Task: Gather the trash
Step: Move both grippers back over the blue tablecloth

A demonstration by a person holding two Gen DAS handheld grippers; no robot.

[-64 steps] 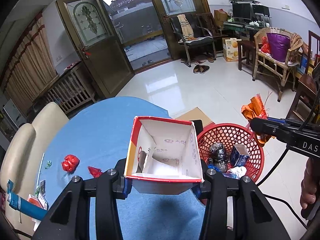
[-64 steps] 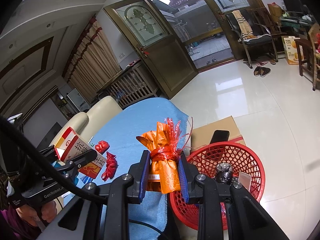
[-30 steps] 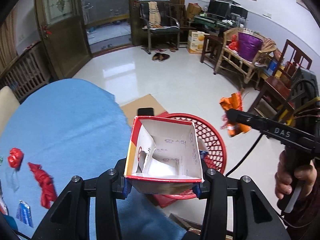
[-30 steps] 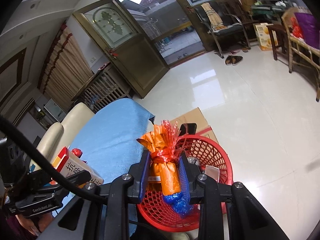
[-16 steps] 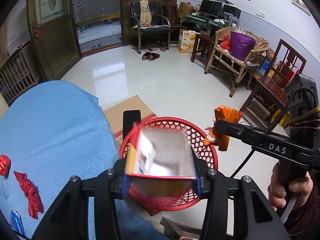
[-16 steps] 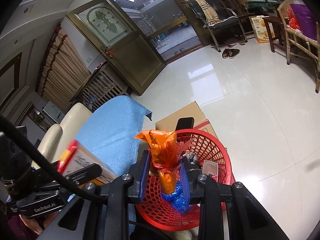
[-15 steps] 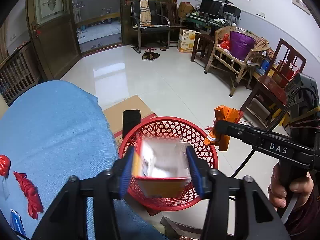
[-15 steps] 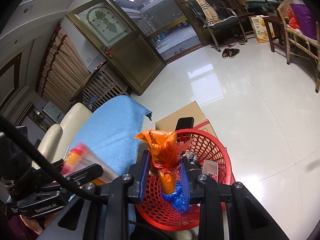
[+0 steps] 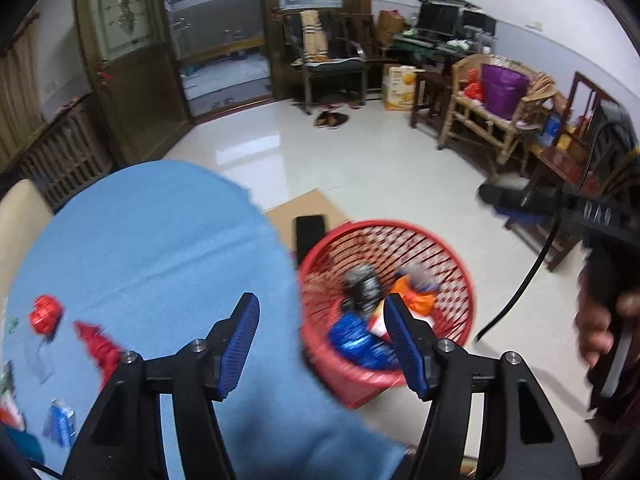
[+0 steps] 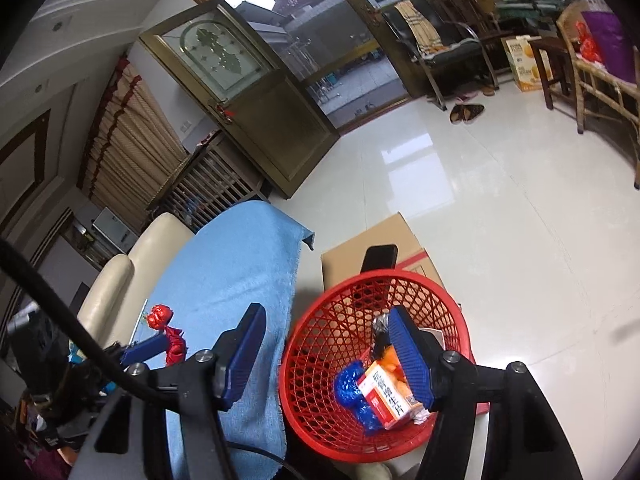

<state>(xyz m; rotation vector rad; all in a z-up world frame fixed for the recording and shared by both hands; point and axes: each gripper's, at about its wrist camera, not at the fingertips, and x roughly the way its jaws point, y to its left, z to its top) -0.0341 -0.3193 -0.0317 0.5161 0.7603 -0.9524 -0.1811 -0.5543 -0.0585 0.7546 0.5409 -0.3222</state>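
Blue tablecloth; red mesh basket holds red-white carton, orange wrapper.

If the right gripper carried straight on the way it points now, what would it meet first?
Probably the red basket. The right gripper stands open and empty, aimed down at the basket's near wall, beside the blue cloth; depth is hard to judge, so the exact contact spot is uncertain.

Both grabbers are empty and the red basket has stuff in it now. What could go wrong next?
The left gripper and right gripper hang open close together near the red basket; going back for more, they might bump each other. The red wrappers on the blue cloth are small and crinkly, so they may slip from the pads. The right gripper's black cable could snag the basket's rim.
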